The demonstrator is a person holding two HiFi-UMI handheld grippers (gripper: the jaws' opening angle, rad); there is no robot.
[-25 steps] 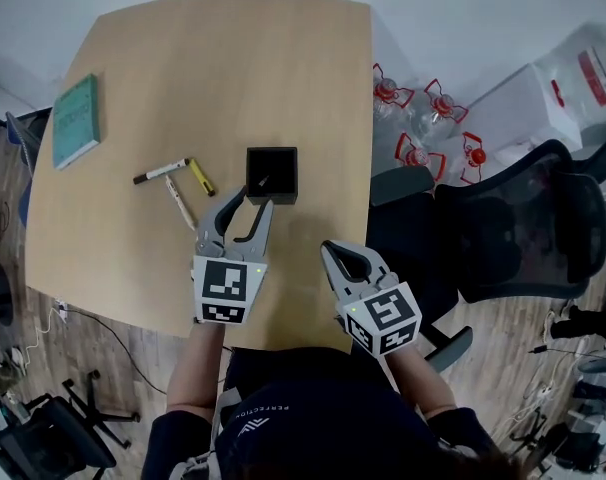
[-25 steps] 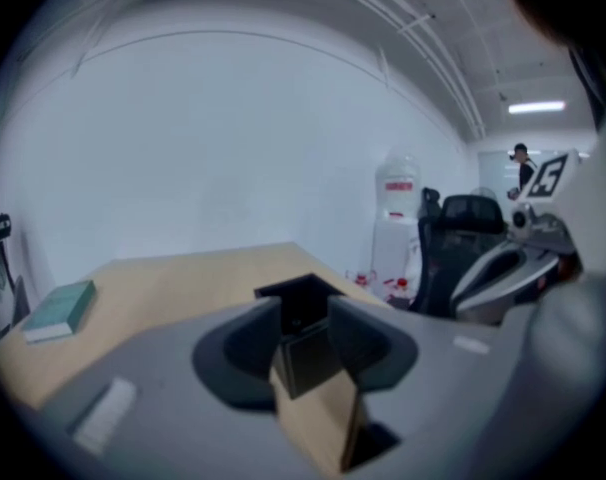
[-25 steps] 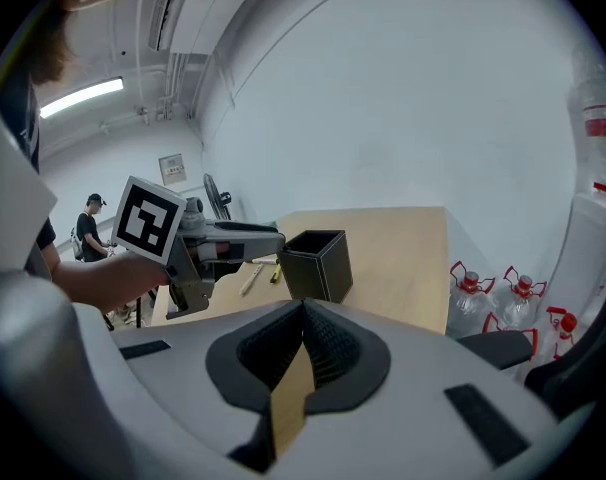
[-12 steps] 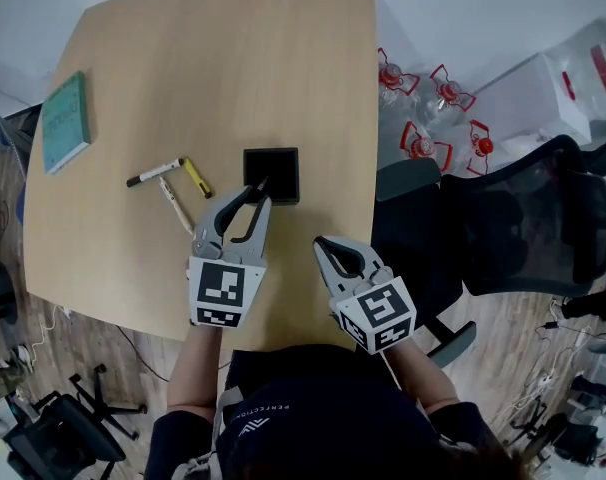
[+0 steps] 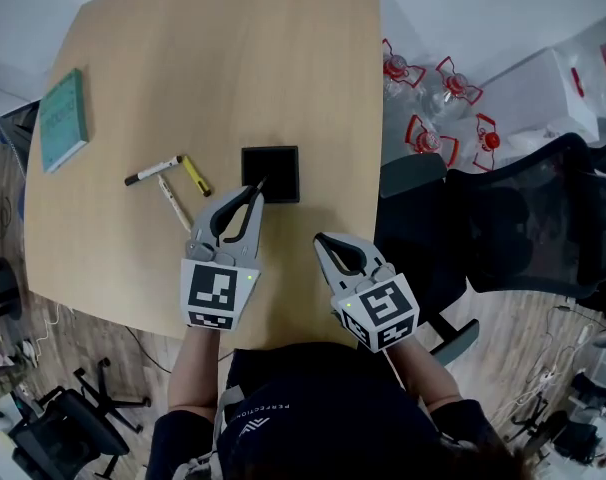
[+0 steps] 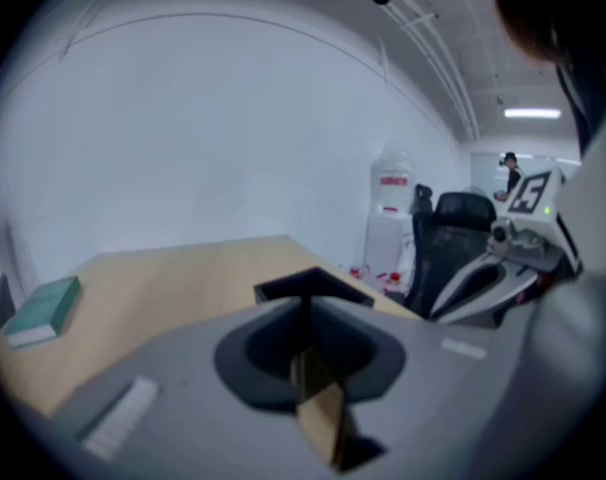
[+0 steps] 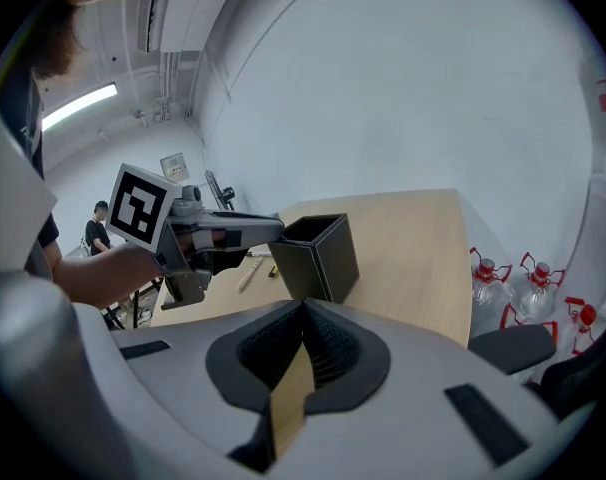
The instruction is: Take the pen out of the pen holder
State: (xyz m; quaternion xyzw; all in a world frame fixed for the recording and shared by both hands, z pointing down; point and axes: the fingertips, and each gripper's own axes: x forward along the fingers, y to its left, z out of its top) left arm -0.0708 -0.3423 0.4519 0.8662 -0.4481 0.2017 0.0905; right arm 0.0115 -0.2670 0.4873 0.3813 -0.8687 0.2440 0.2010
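White letters spelling PERFECTION are showing upside down on the dark shirt (image 5: 283,408) at the bottom of the head view. The left tool (image 5: 254,191) and the right tool (image 5: 322,239) are carrying black-and-white square markers (image 5: 212,290) on their cubes, which are patterns rather than letters. The teal book (image 5: 63,120) at the left edge of the table (image 5: 233,68) and the red label on the white container (image 5: 573,78) at the upper right are showing print too small to read.
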